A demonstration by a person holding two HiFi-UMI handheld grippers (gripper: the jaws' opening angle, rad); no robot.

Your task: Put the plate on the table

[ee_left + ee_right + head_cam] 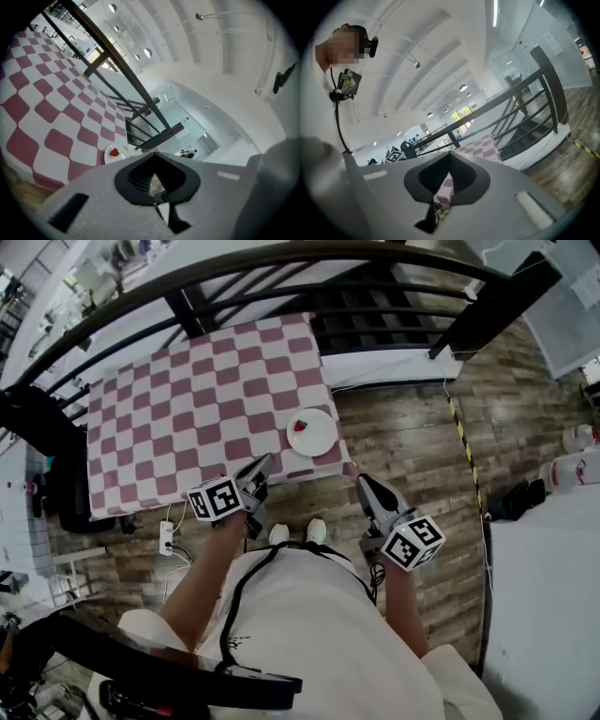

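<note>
A white plate point(312, 432) with a red strawberry point(300, 425) on it rests on the near right corner of the table point(187, 409), which has a pink and white checked cloth. My left gripper point(265, 463) hangs just off the table's near edge, left of the plate and apart from it, shut on nothing. My right gripper point(364, 482) is over the wooden floor, below and right of the plate, and also looks shut and empty. The left gripper view shows its jaws point(153, 154) closed together, with the plate point(115, 153) small beyond them. The right gripper point(450, 153) points past the table point(480, 146).
A black railing point(281, 259) curves behind the table, with dark stairs point(375, 315) at the back right. A power strip point(167, 538) lies on the floor near the left leg. A black bag point(70, 488) sits left of the table. White bottles point(577, 465) stand at the far right.
</note>
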